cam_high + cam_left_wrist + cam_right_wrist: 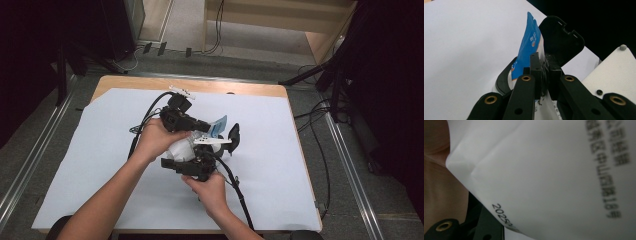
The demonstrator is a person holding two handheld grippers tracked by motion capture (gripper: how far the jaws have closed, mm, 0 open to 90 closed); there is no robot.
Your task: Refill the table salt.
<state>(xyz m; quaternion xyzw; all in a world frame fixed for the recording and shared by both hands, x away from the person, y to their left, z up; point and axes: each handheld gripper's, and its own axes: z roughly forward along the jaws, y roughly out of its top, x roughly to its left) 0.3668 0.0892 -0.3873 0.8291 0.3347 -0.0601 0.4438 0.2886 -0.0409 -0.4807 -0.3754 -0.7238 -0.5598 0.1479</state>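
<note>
I keep the left claw (pixel 543 75) clenched on the pouch (pixel 527 53) top above the tabletop (pixel 280 165), bracing it upright, while my right claw (pixel 192 159) grips its white body so it can't twist.

Recording lab: paper-covered table (pixel 260 165), dark curtains, floor cables (pixel 218 30), stand legs.
</note>
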